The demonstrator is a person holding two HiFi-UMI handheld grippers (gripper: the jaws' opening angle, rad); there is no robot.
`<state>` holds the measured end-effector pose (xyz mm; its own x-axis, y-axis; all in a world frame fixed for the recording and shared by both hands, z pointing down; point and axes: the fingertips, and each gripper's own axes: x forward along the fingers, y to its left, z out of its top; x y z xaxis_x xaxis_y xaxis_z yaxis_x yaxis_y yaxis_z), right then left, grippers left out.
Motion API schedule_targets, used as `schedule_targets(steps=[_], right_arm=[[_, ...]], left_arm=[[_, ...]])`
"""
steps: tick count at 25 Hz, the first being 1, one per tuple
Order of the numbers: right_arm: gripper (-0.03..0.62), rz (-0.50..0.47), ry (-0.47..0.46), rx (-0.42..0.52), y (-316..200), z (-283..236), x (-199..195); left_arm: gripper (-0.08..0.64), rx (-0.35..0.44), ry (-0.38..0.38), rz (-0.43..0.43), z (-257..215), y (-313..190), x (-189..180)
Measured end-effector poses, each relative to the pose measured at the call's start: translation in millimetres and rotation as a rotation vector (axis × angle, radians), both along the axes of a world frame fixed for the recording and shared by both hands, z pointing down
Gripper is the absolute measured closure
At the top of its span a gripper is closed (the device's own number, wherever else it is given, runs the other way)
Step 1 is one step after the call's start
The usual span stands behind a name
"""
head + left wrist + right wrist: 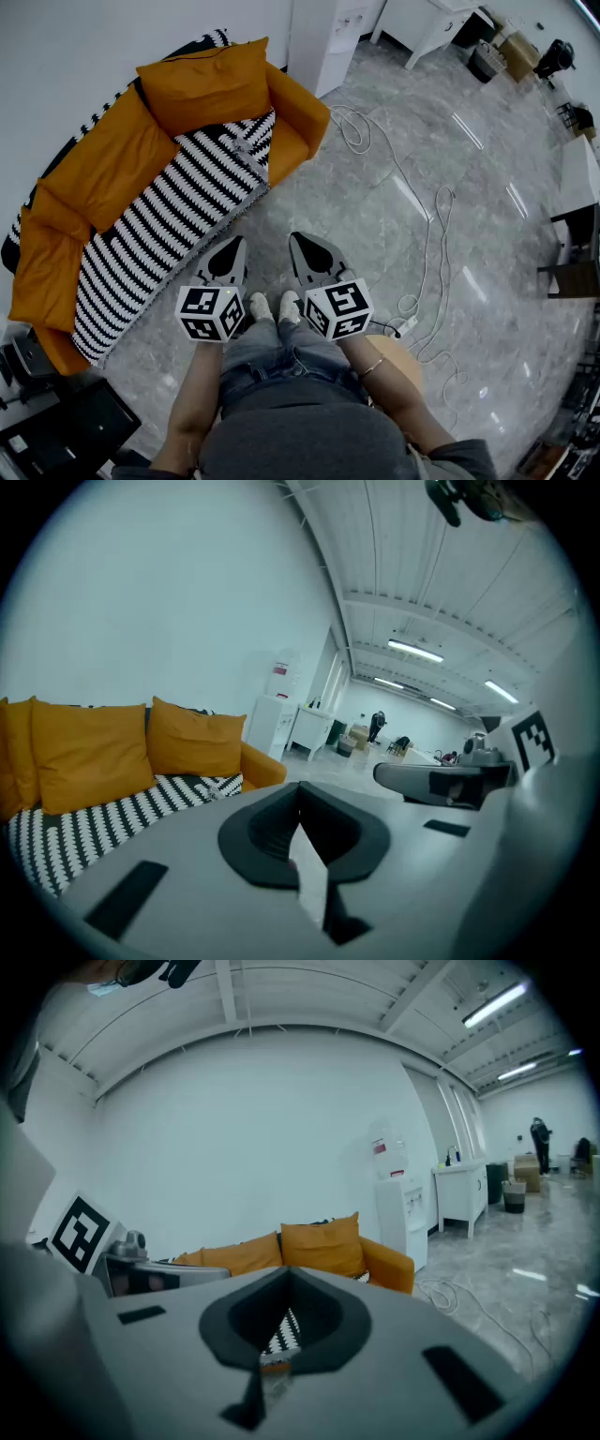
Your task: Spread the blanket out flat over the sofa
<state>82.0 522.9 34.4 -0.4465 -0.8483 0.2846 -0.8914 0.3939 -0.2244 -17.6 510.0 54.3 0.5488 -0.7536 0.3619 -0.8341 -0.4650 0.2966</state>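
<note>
Nearest the camera is a person's grey top and blue jeans, with pale shoes on a glossy grey marble floor. Both forearms reach forward, each holding a grey gripper with a marker cube. The left gripper and right gripper sit side by side just above the shoes, pointing forward and slightly down. In each gripper view the jaws are closed tip to tip with nothing held between them. To the far left stands an orange sofa against a white wall, apart from both grippers. A black-and-white striped blanket lies spread along its seat, running the sofa's length, its near edge hanging over the front. Orange back cushions sit behind it. A white cable snakes across the floor to the right, and a white cabinet stands beyond the sofa's far end.
</note>
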Motion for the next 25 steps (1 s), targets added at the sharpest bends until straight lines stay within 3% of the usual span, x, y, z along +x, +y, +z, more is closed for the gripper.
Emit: schedule_targets(steps=[10,25], right_arm=[[0.583,0.000,-0.020,0.037,-9.1,-6.3,16.8],[0.581,-0.011,-0.009,-0.026,-21.3,8.8,44.3]], left_arm=[[0.541,0.044,-0.037,0.018,-9.0,-7.1,19.7],[0.541,0.042,-0.067,-0.006,-2.4,-26.8,45.9]])
